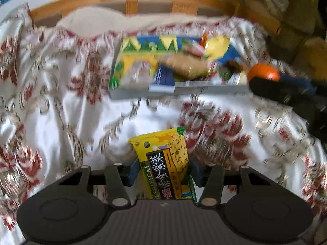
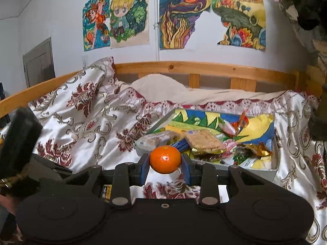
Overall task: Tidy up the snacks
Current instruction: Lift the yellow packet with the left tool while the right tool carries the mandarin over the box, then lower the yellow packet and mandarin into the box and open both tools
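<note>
Left gripper (image 1: pixel 163 175) clamps yellow seaweed snack packet (image 1: pixel 165 163), lower centre. Right gripper (image 2: pixel 165 168) clamps tangerine (image 2: pixel 165 159) mid-frame. Colourful tray (image 2: pixel 274 169) on bedspread (image 2: pixel 81 110), right of centre, already holds several snacks; both held items not yet placed.

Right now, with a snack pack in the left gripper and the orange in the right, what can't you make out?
- Left wrist view: motion blur smears the tray contents; wrappers unreadable.
- Left wrist view: the yellow seaweed snack pack runs under the gripper body, its lower end hidden; pad contact of the left gripper is unclear.
- Right wrist view: the orange in the right gripper hides part of the tray's near edge.
</note>
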`<state>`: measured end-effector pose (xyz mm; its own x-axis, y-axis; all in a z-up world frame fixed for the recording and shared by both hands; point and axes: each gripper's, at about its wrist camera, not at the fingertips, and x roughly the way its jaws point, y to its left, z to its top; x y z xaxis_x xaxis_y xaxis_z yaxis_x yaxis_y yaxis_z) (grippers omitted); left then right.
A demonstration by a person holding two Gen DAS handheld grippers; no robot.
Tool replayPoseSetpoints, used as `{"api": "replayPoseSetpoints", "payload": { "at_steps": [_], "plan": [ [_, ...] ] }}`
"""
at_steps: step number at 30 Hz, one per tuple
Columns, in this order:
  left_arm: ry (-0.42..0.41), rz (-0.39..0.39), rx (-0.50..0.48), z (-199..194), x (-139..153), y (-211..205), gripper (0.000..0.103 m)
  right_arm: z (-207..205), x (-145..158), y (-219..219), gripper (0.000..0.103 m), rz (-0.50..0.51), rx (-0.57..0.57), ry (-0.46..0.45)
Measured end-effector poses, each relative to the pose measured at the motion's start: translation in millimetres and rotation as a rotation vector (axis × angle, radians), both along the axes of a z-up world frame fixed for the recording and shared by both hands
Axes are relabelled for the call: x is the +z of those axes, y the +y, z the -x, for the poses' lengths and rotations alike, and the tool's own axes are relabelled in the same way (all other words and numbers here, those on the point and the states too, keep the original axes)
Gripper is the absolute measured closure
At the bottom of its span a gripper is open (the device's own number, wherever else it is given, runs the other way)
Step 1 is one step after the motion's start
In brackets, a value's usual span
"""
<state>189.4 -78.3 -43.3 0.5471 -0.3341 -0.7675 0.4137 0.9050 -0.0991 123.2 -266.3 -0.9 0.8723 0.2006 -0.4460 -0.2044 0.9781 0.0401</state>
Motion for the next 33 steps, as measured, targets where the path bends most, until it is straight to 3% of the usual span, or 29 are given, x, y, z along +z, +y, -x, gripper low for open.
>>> {"api": "replayPoseSetpoints", "payload": {
  "at_steps": [9, 16, 22, 27, 33],
  "plan": [
    [-0.124, 0.071, 0.029, -38.8, 59.9, -30.5, 0.049, -26.3, 6.8, -27.6, 0.068, 0.017, -0.056, -0.062],
    [-0.155, 0.154, 0.028, -93.0, 86.1, -76.8, 0.049, -56.8, -4.4, -54.1, 0.068, 0.0, -0.131, -0.029],
    [-0.152, 0.163, 0.019, -129.5, 81.8, -118.8, 0.049, -83.7, -7.4, -83.3, 0.067, -0.014, -0.199, -0.032],
    [-0.113, 0.145, -0.004, -146.4, 65.4, -144.0, 0.049, -99.7, -22.1, -122.3, 0.067, -0.111, -0.312, 0.036],
    [-0.058, 0.126, -0.01, -160.4, 39.6, -169.1, 0.049, -110.4, -38.2, -139.3, 0.067, -0.17, -0.397, 0.101]
  ]
}}
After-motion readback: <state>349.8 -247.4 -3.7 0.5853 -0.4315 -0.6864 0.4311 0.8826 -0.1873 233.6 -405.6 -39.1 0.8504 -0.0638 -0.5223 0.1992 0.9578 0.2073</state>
